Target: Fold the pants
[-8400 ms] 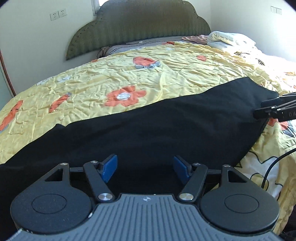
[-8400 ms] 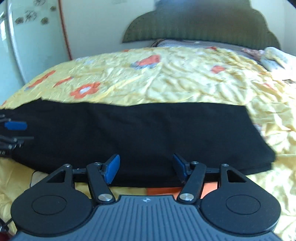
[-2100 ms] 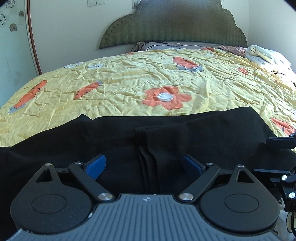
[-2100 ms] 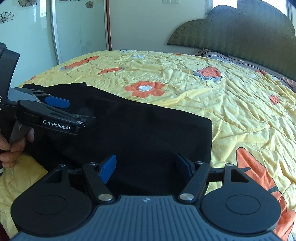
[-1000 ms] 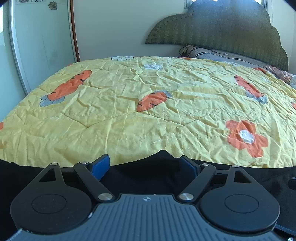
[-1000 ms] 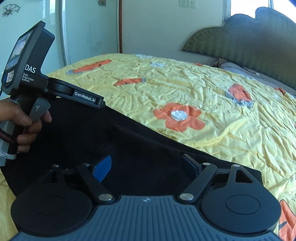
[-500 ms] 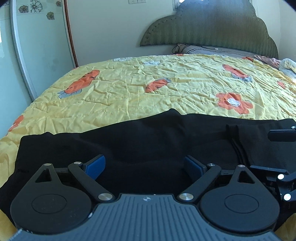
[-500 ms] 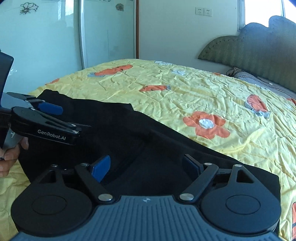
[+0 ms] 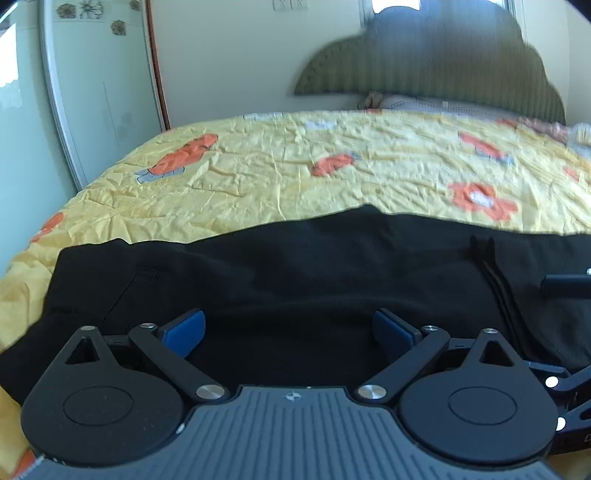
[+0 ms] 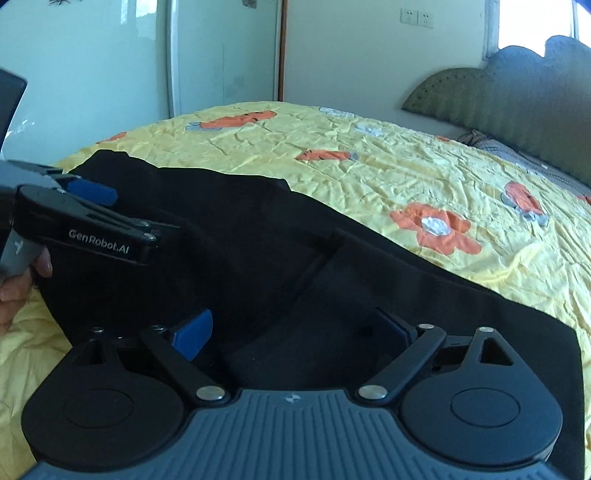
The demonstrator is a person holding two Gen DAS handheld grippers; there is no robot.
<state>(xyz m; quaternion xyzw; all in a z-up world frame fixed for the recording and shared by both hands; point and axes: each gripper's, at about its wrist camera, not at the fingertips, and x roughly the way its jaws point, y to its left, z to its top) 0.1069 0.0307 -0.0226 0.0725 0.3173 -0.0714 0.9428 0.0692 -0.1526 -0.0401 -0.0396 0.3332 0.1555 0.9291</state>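
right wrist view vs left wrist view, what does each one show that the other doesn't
Only the right wrist view shows the person's hand on the left claw's handle, and the wall sockets sharply. Only the left wrist view shows the pants' end near the bed's left edge and the flower stickers on the wardrobe door. Both show the black pants, the folded edge, the yellow quilt, the headboard, and both claws open.

The pants [image 9: 295, 266] are plain black. The quilt [image 9: 332, 177] is yellow, with orange flowers that have pale centres and orange carrot shapes. The headboard [image 9: 443, 66] looks dull green with fine ribs, though it is blurred. The gripper pads [image 9: 183, 330] are blue on black fingers. The wardrobe door [image 10: 221, 55] is pale green.
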